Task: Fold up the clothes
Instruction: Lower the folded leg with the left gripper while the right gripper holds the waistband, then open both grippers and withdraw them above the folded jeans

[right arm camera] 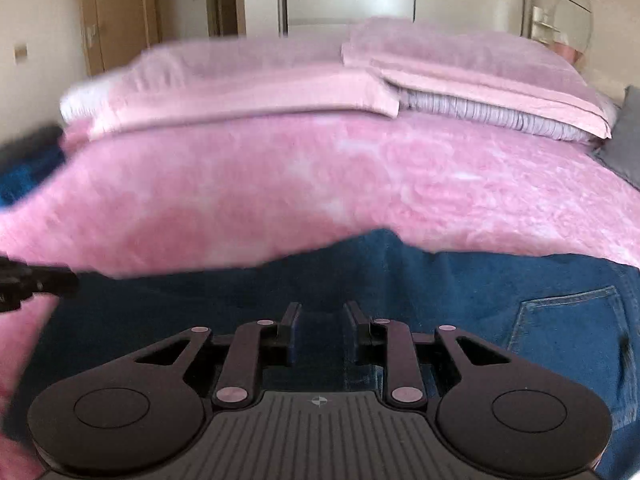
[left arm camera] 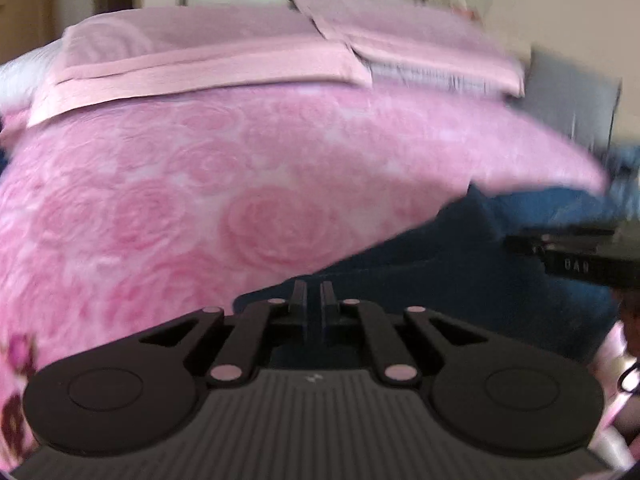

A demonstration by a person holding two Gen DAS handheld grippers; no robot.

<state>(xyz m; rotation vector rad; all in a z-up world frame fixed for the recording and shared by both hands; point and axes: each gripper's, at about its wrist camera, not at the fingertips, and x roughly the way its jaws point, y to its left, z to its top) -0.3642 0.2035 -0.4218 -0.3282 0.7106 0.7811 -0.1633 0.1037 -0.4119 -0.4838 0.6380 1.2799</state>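
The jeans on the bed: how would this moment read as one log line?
task: fold clothes | left gripper: nearly shut over jeans | right gripper: open above jeans | surface: pink bedspread

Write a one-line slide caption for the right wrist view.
Right gripper, fingers apart, poised over blue jeans spread on a pink rose-patterned bedspread, pillows behind.

Jeans (right arm camera: pixel 440 300) cut off by frame edge, blurred.

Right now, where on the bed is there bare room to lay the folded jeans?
Free: the rose-pattern blanket between the jeans and the pink pillows. Crowded: the near edge, with jeans under both hand-held grippers, and the headboard end, with pillows and a grey cushion.
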